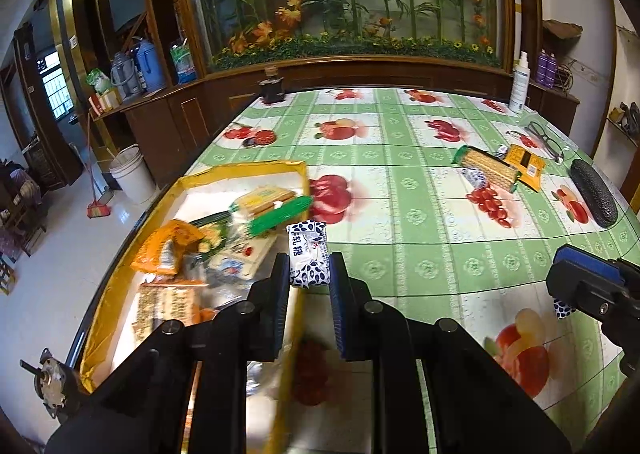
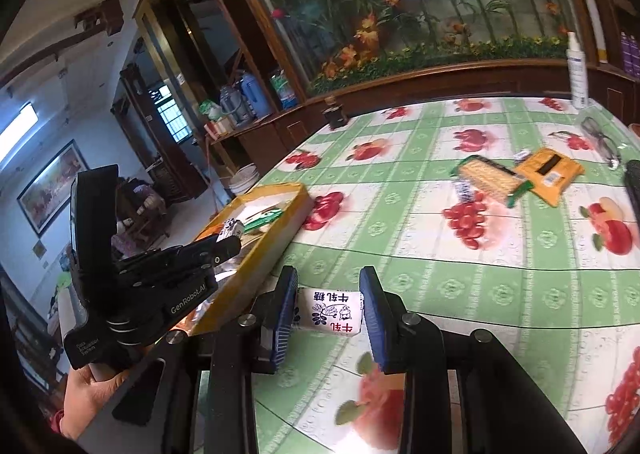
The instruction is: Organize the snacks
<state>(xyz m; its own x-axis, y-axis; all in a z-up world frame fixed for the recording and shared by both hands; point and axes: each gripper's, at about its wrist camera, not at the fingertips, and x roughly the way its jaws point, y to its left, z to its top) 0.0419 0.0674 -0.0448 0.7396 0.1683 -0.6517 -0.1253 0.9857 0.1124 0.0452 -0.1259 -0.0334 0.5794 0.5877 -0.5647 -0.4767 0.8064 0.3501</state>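
I see one table point(image 1: 400, 182) under a green checked cloth printed with fruit, and it fills most of both views. On its left edge sits one yellow-walled box point(image 1: 240, 170), shallow and open, with a jumble of snack packets inside; I can make out an orange one and a green-striped one, but the rest blur together and I cannot count them.

Two long packets lie well apart from the box, toward the far right of the table: one cracker packet with green ends point(image 1: 486, 168) and one orange packet point(image 1: 524, 164), overlapping each other. Beside them is one dark oval case point(image 1: 594, 192), one pair of glasses point(image 1: 546, 140), and one white spray bottle point(image 1: 520, 84) at the far edge.

I count two wrapped white candies with blue print. My left gripper point(image 1: 309, 274) is clamped on the first candy point(image 1: 308, 256), held right at the box's near wall. My right gripper point(image 2: 328, 314) is closed on the second candy point(image 2: 332, 314), just above the cloth beside the box. One small blue-and-white sweet point(image 1: 476, 177) lies by the crackers.
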